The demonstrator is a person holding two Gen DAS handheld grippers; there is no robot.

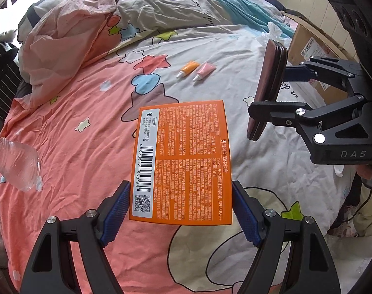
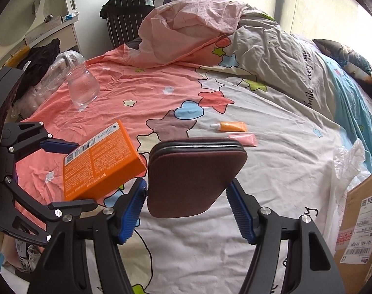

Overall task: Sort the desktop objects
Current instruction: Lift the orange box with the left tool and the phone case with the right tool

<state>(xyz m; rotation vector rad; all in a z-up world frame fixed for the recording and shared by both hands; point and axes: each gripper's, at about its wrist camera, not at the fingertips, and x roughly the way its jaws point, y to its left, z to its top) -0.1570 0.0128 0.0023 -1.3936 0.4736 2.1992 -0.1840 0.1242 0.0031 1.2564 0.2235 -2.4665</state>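
Note:
My left gripper (image 1: 180,191) is shut on a flat orange box (image 1: 183,156) with a barcode label, held above the bed sheet; the box also shows in the right wrist view (image 2: 100,164). My right gripper (image 2: 187,191) is shut on a dark red-brown wallet-like case (image 2: 193,176), held above the sheet; the case shows at the right of the left wrist view (image 1: 268,88). A small orange tube (image 1: 188,69) and a small pink tube (image 1: 203,71) lie side by side on the sheet beyond both grippers; they also show in the right wrist view as the orange tube (image 2: 231,126) and pink tube (image 2: 243,138).
A clear glass jar (image 2: 82,87) lies on the pink part of the sheet, at far left in the left wrist view (image 1: 15,164). A crumpled duvet (image 2: 193,34) is heaped at the back. A cardboard box (image 2: 362,225) stands at the bed's right edge. A dark suitcase (image 2: 127,17) stands behind the bed.

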